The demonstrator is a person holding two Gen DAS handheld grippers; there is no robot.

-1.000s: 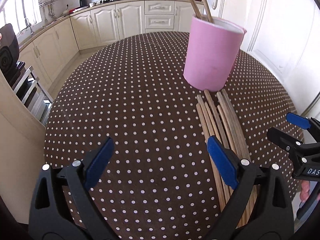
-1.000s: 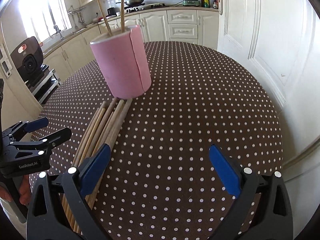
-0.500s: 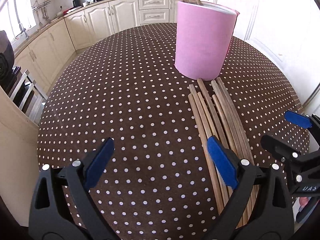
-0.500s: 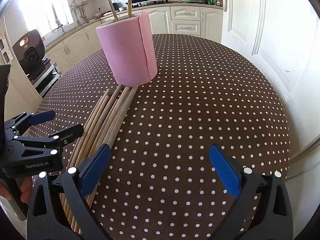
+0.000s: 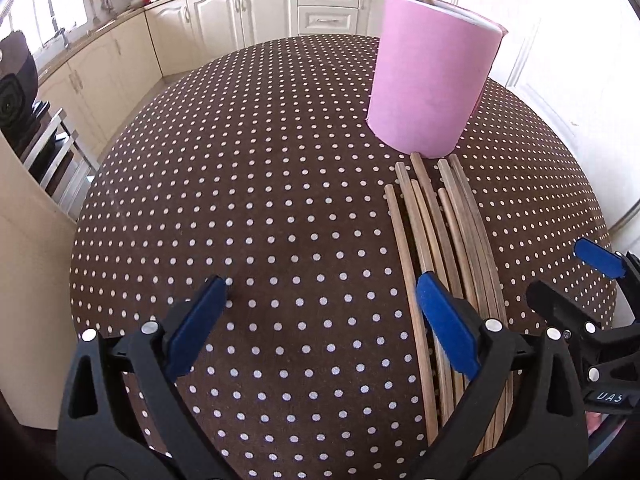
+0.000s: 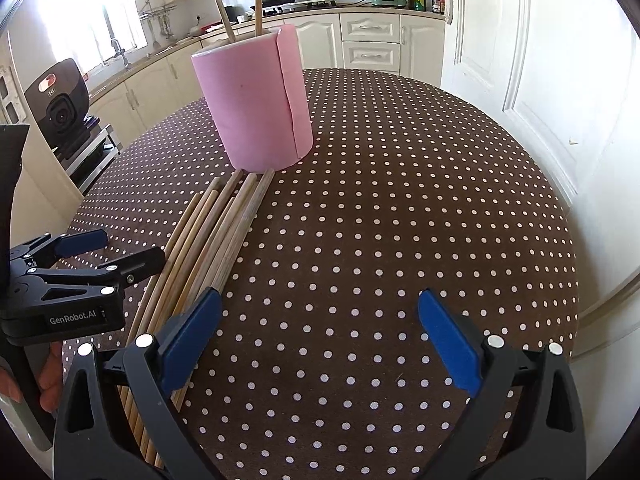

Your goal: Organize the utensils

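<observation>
Right now I am holding my left gripper [image 5: 322,300] low over the round table [image 5: 260,168] with its brown, white-dotted cloth, and its blue-padded jaws are standing wide apart with nothing between them. Its right finger [image 5: 448,328] is hanging above the bundle of wooden chopsticks [image 5: 432,240], which is lying flat on the cloth in a loose row; its left finger is hanging over bare cloth.

From the right wrist camera, I am keeping my right gripper [image 6: 320,328] spread just as wide and gripping nothing. Its left finger [image 6: 192,332] is sitting over the near end of the chopsticks [image 6: 216,236], and its right finger is over bare cloth.

The far ends of the chopsticks are pointing at the pink cup [image 5: 430,80], and the longest of them are reaching its base or lying just beside it. The pink cup [image 6: 256,100] is standing upright on the table with 2 sticks [image 6: 240,0] leaning out of its top.

Each gripper is showing in the other's camera: the right gripper [image 5: 576,276] at the right edge of the left view, the left gripper [image 6: 120,248] at the left edge of the right view, both flanking the bundle.

Cream kitchen cabinets [image 6: 372,44] are running behind the table.
</observation>
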